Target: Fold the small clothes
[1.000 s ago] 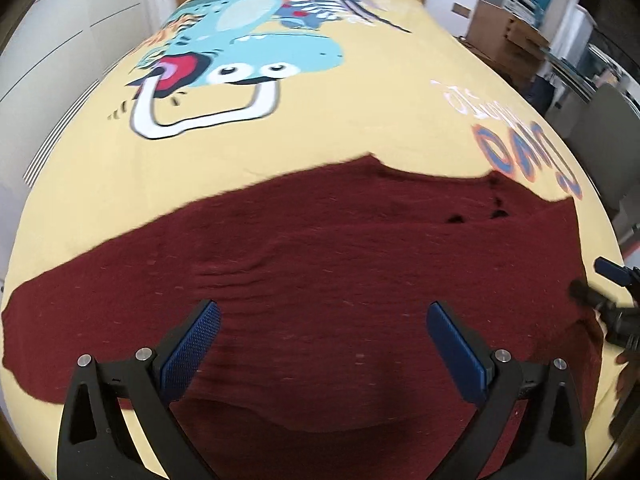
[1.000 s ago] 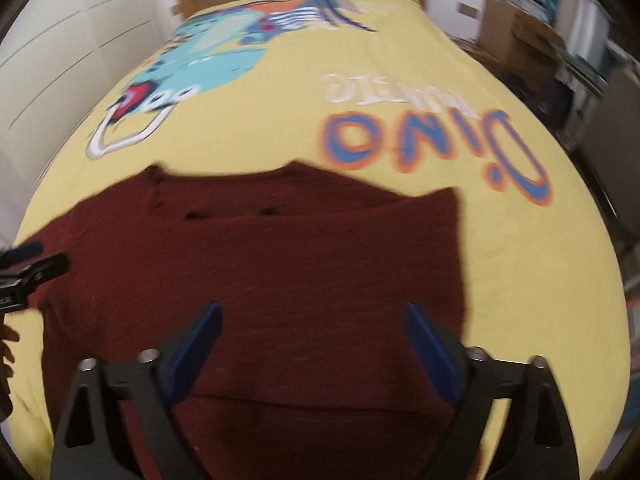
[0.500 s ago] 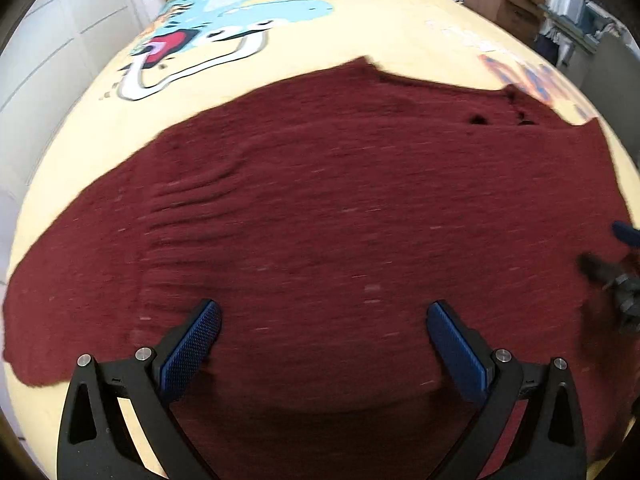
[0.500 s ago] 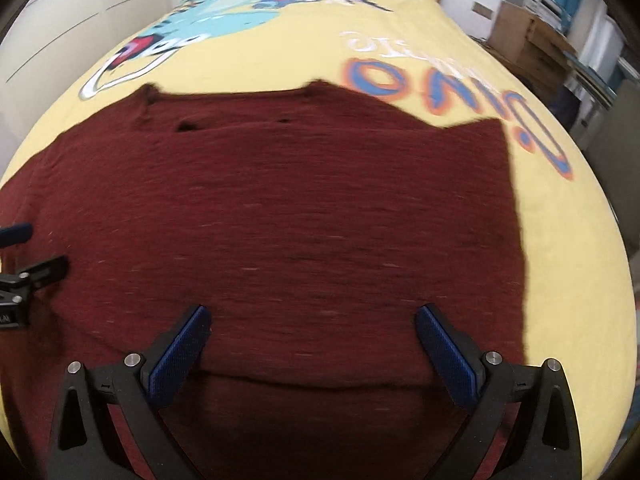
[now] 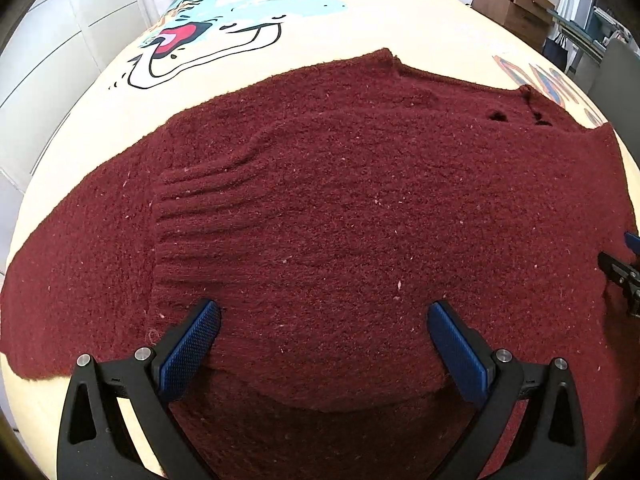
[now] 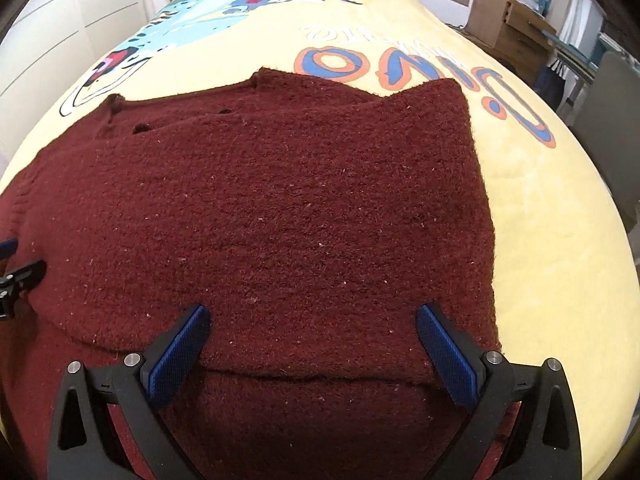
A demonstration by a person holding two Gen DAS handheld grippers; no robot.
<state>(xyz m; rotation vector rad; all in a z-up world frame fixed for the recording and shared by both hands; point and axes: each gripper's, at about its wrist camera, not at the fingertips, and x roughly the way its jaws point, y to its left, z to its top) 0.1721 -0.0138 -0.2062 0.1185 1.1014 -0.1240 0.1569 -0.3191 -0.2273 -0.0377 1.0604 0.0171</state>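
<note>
Both claws dropped closer over the last second; maroon sweater (image 5: 340,216) now fills both views, spread on the yellow bedspread (image 6: 532,184). Left claw (image 5: 324,334) and right claw (image 6: 310,330) spread wide, holding nothing. Sleeve (image 5: 76,264) extends toward 9 o'clock. Folding seems imminent.

Fuzzy knit sweater (image 5: 340,208) on soft matt printed bedspread (image 6: 540,208)

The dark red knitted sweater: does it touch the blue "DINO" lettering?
Touching. In the right wrist view, the dark red knitted sweater covers the lower edge of the blue "DINO" lettering.
</note>
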